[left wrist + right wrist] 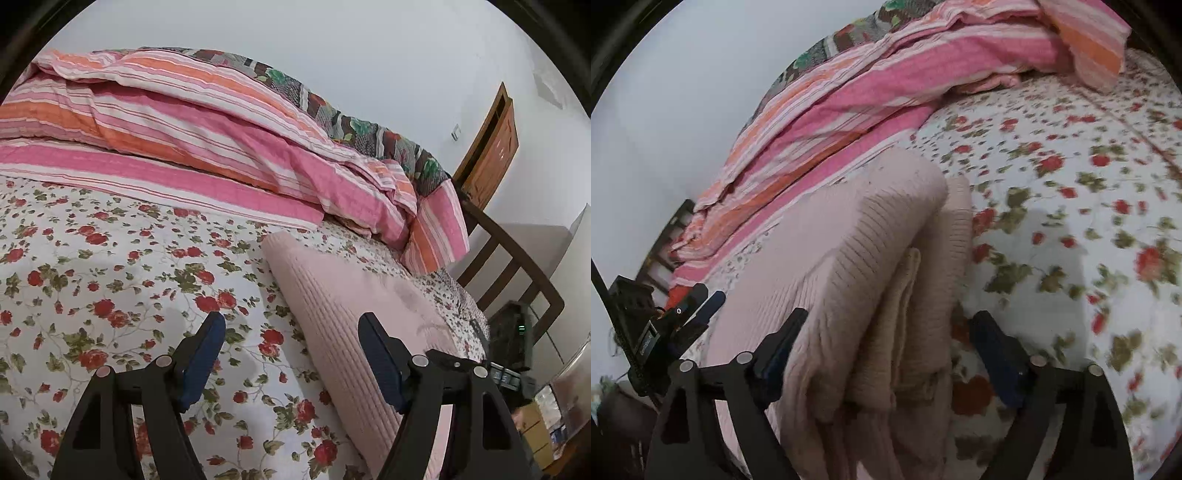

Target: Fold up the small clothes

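Note:
A pale pink ribbed knit garment (354, 306) lies on the floral bedsheet (110, 280). My left gripper (293, 326) is open and empty, low over the sheet at the garment's left edge, its right finger over the knit. In the right wrist view the garment (857, 236) is partly folded, with a doubled layer raised between my fingers. My right gripper (890, 325) is open, jaws wide on either side of the folded edge. The left gripper (701, 306) shows at the far side of the garment.
A pink and orange striped quilt (192, 122) is heaped along the back of the bed, also in the right wrist view (849, 99). A dark wooden bed frame (517, 258) and a wooden door (487, 155) stand at the right. Boxes (546, 413) sit beside the bed.

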`<action>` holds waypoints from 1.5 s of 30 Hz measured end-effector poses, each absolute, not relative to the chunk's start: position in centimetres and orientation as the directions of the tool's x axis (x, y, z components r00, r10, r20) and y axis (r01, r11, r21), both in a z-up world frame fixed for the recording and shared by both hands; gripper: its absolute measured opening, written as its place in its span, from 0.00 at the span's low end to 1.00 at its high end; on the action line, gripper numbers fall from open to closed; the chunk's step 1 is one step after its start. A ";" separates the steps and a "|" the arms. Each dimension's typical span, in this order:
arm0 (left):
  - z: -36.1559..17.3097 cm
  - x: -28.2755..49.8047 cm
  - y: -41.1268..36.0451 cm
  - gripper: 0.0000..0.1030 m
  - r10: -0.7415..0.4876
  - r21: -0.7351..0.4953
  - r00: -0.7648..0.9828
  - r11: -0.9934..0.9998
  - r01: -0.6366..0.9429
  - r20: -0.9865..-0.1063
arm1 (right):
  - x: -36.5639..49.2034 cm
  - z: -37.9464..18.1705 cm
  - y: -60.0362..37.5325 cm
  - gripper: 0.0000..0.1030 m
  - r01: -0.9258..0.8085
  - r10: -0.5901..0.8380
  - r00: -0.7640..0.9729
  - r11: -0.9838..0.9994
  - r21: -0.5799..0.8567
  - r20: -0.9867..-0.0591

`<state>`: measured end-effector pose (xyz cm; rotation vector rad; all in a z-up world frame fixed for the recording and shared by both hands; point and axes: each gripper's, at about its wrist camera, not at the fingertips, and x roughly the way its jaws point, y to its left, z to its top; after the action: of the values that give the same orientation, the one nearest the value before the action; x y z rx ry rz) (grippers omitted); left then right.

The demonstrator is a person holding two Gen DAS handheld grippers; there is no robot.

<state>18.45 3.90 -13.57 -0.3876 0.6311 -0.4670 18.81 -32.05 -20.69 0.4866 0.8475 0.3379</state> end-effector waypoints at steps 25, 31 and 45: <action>-11.3 17.5 11.3 0.70 -0.309 -0.399 0.818 0.911 0.108 -0.484 | 21.5 -4.4 -16.3 0.29 -0.097 0.265 0.748 0.951 0.295 -0.609; -11.6 17.8 14.8 0.70 -0.313 -0.464 0.822 0.883 0.067 -0.476 | 24.3 -5.6 -14.7 0.28 -0.206 0.483 0.726 0.832 0.515 -0.490; -12.8 18.6 11.2 0.70 -0.342 -0.392 0.773 0.910 0.131 -0.535 | 25.0 -16.2 -22.2 0.15 -0.067 0.331 0.671 0.918 0.390 -0.664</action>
<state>18.58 11.20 -12.79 -0.3458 0.6397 -0.2620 25.00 -22.20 -16.20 0.3500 0.8087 0.2289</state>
